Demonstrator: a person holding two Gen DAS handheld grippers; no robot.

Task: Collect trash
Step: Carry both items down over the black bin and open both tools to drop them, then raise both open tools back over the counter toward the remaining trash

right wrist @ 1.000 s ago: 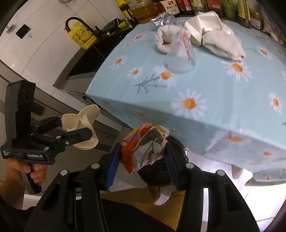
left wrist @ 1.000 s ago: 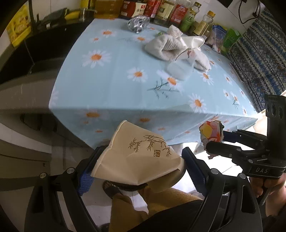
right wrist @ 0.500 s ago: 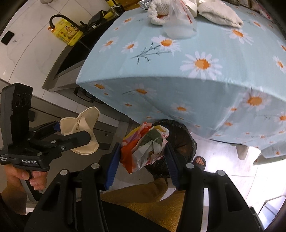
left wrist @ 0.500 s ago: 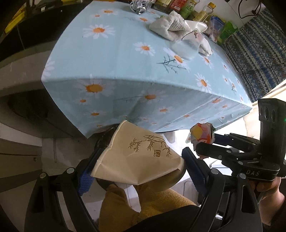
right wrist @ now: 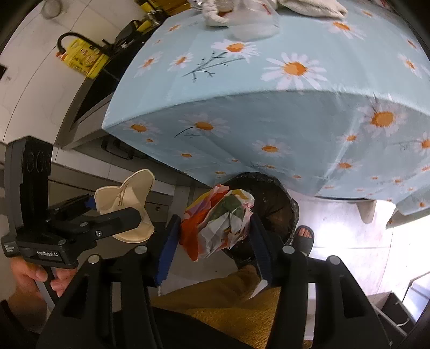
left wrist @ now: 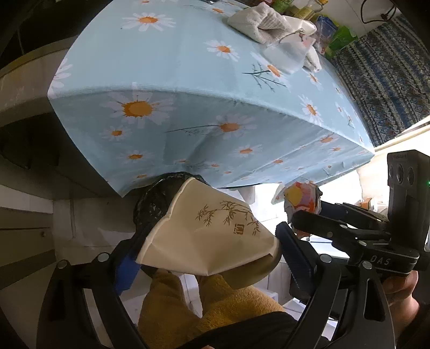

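Note:
A crushed beige paper cup (left wrist: 209, 236) with a bamboo print lies between the fingers of my left gripper (left wrist: 209, 255), whose jaws are opening; both pads still touch it. A crumpled colourful wrapper (right wrist: 220, 220) fills my right gripper (right wrist: 215, 231), whose jaws are opening too, pads against it. Both hang over a bin lined with a black bag (right wrist: 279, 204) on the floor by the table's edge; the bin (left wrist: 153, 204) shows behind the cup. Each gripper appears in the other's view: the left gripper (right wrist: 118, 212) with the cup (right wrist: 129, 198), the right gripper (left wrist: 303, 212) with the wrapper (left wrist: 301, 196).
The table with a blue daisy cloth (right wrist: 268, 107) overhangs the bin. On it lie white towels (left wrist: 258, 21) and a clear plastic bag (left wrist: 287, 51). A person's sandalled foot (right wrist: 303, 236) stands beside the bin, with yellow trouser legs (left wrist: 215, 308) below. A dark counter with a yellow bottle (right wrist: 83, 59) is at left.
Both grippers have sunk and tipped downward past the table's edge. The black bin has come into view under the cup and the wrapper, which stay between the jaws.

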